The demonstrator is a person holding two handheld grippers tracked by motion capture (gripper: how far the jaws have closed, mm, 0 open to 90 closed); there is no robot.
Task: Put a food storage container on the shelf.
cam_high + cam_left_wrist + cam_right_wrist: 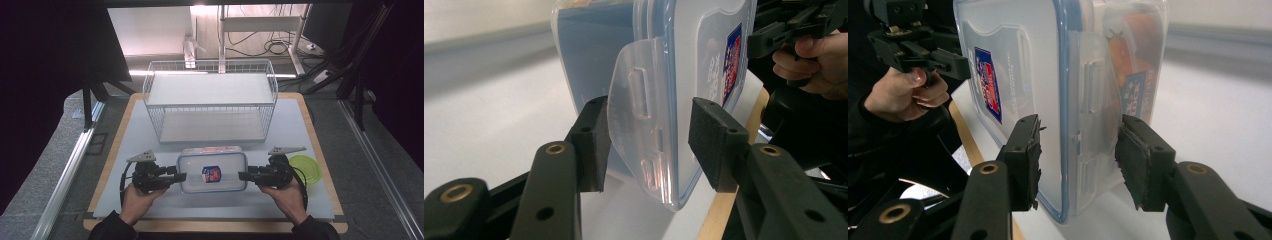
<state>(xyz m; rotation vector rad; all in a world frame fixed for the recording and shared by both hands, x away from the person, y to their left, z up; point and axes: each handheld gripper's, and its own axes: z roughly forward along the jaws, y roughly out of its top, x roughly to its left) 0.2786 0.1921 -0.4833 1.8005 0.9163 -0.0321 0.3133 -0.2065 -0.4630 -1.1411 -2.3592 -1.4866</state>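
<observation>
Container [212, 170], 1, between 2 grippers: left gripper [181, 177], right gripper [243, 176].

clear lidded food container [212, 170], blue seal, label on lid, flat on table

Cropped box, unreadable label

The clear lidded container [684, 75] runs off the left gripper view's top edge; its label [211, 174] (red and blue) is too small to read.
</observation>
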